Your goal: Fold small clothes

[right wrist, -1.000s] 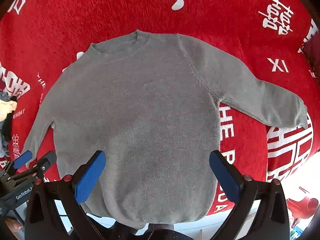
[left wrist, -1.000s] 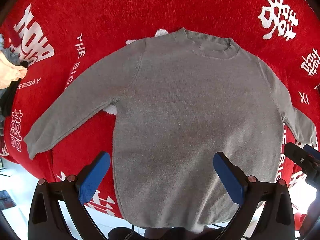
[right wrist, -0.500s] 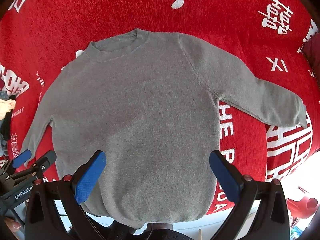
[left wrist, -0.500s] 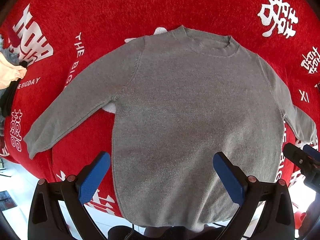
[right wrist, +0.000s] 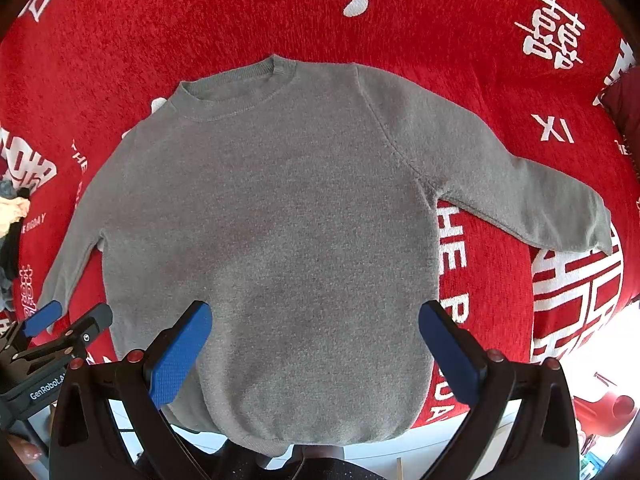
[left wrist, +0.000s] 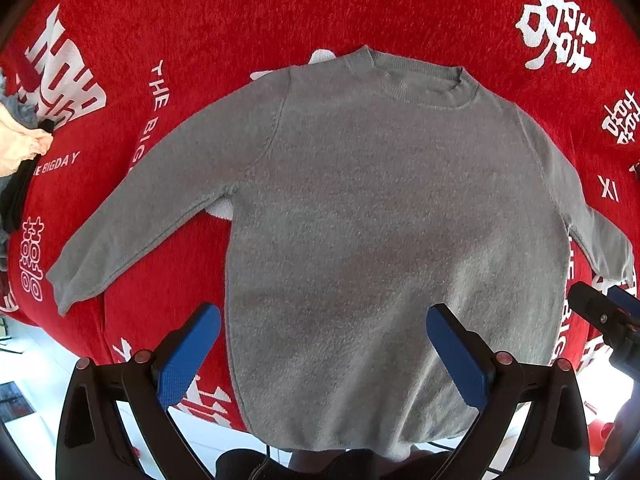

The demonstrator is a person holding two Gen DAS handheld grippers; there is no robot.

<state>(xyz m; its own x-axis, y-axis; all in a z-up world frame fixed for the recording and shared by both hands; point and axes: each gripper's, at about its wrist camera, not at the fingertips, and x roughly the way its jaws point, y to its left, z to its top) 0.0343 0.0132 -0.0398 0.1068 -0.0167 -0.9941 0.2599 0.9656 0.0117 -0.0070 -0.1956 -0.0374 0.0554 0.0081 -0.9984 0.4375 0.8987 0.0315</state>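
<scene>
Grey knitted wool-like sweater (left wrist: pixel 380 240) lay spread flat, front up, filling the centre of both frames on a red plush cloth with white lettering (left wrist: pixel 280 8). Left gripper (left wrist: pixel 324 348) and right gripper (right wrist: pixel 316 344) hovered over its hem, jaws wide apart, empty. Soft, light and limp, it would probably fold best pinched at a sleeve cuff (left wrist: pixel 64 292) or shoulder.

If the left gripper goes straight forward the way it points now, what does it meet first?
Probably the lower body of the flat grey knitted sweater; the open left gripper has nothing between its fingers and the fabric.
</scene>
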